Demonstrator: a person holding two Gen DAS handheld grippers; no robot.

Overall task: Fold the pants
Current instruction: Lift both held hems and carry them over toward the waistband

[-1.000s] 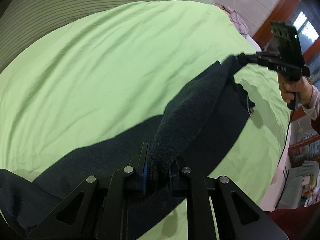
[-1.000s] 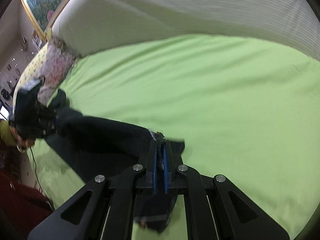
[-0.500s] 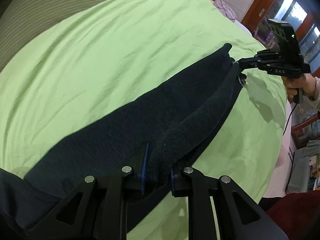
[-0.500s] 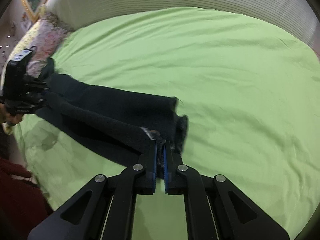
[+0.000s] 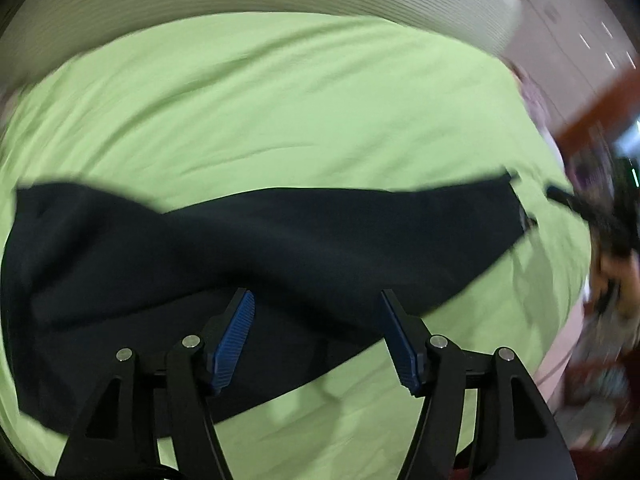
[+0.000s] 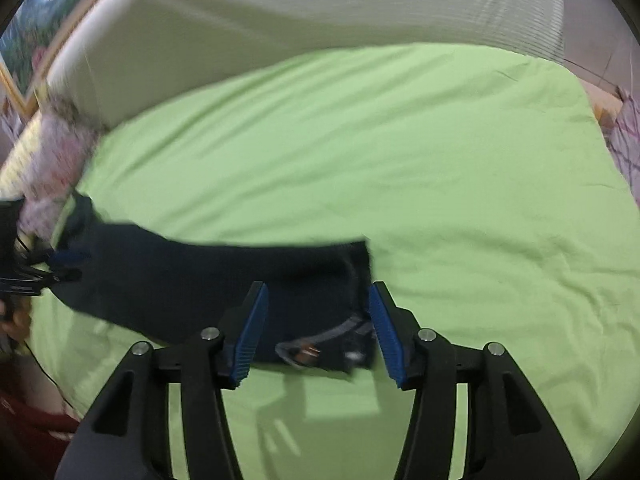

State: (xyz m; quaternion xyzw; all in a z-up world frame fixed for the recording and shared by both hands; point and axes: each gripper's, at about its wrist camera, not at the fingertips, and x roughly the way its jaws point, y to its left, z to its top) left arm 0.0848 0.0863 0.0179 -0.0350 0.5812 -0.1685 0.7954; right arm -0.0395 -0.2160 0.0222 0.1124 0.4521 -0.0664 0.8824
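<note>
Dark navy pants [image 5: 280, 248] lie stretched flat across the green bed sheet [image 5: 280, 112], folded lengthwise. My left gripper [image 5: 316, 312] is open just above the wide end of the pants. My right gripper [image 6: 316, 300] is open above the leg hem end [image 6: 320, 276], where a grey label and cord [image 6: 316, 344] show. The right gripper shows blurred at the far right in the left wrist view [image 5: 580, 204]. The left gripper shows at the left edge in the right wrist view [image 6: 36, 276].
A pale striped headboard [image 6: 320, 8] runs along the back of the bed. A floral pillow [image 6: 56, 160] lies at the bed's left corner. Green sheet [image 6: 460, 200] spreads beyond the pants. The room's furniture shows blurred at the right [image 5: 600, 360].
Both grippers held the pants' edge lifted; now both have opened and let go, and the pants lie flat on the sheet.
</note>
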